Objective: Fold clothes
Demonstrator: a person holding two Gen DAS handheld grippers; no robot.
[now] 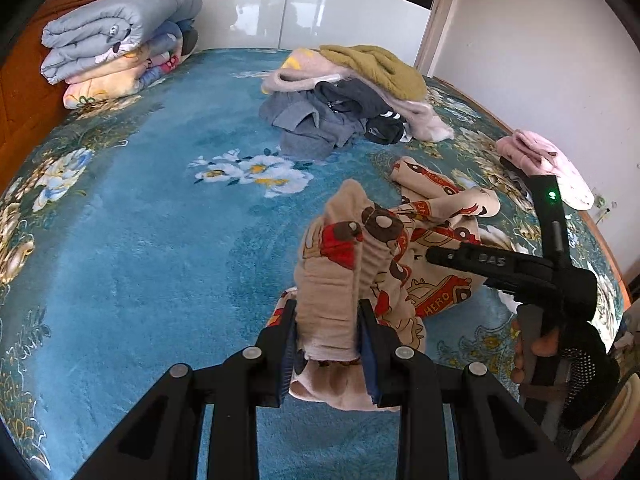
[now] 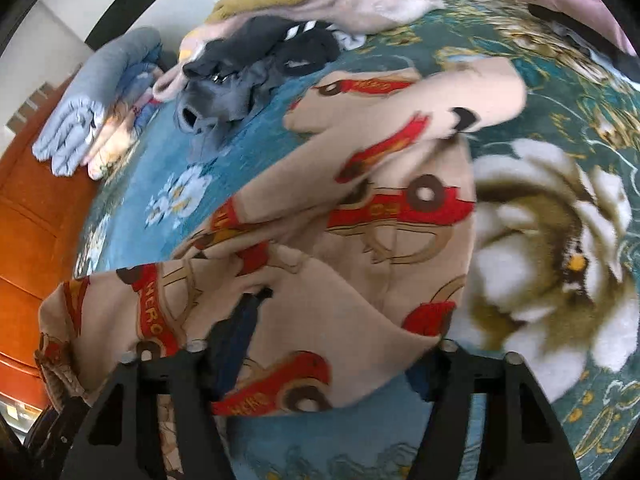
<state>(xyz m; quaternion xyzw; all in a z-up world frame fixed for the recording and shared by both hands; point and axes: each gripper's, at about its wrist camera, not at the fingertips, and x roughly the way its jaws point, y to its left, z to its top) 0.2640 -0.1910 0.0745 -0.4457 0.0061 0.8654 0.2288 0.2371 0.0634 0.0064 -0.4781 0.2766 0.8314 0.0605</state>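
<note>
- Under both grippers spreads the blue floral bedspread [image 1: 132, 240]; only the right wrist view shows its big white-and-gold flower [image 2: 548, 248] close up, off to the right of the fingers.
- Far ahead and left of the left fingers sits a stack of folded quilts [image 1: 116, 36]; straight ahead lies a heap of unfolded clothes [image 1: 348, 92].
- Beige pyjamas with red cars [image 1: 432, 232] lie crumpled just ahead of the left fingers; the right wrist view shows the same cloth [image 2: 360, 220] draped over the right fingers.
- The left gripper [image 1: 328, 340] pinches a bunched beige fold, raised off the bed.
- The right gripper [image 2: 332, 360] is half buried in cloth, which hangs between its fingers; whether they grip cannot be told. Only the left view shows that gripper [image 1: 436, 258] from outside, in a hand.
</note>
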